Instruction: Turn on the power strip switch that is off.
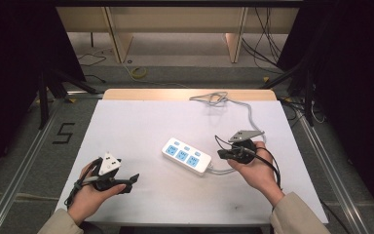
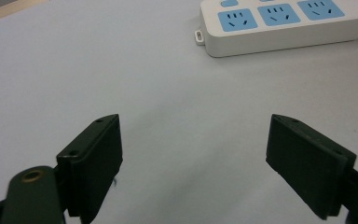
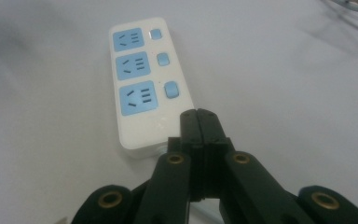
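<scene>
1. 1 power strip (image 1: 186,156) is seen on the white table (image 1: 141,126), near the middle and slightly toward the right side, lying flat at a slant.
2. 2 grippers are held by a person, 1 in each hand: the left gripper (image 1: 126,182) near the front left of the table, the right gripper (image 1: 222,154) just beside the right end of the power strip.
3. 3 blue sockets are counted on the white body of the power strip (image 3: 142,79) in the right gripper view, arranged in 1 row.
4. 3 small blue buttons are counted, 1 beside each socket.
5. 1 grey cord (image 1: 243,109) is seen running from the right end of the power strip toward the far edge of the table, where it is gathered in a loose loop.
6. In the left gripper view, the jaws of the left gripper (image 2: 193,149) are spread wide, with only bare table between them; the power strip (image 2: 279,25) lies well beyond them.
7. In the right gripper view, the jaws of the right gripper (image 3: 199,121) are pressed together with nothing between them, their tips over the near end of the power strip.
</scene>
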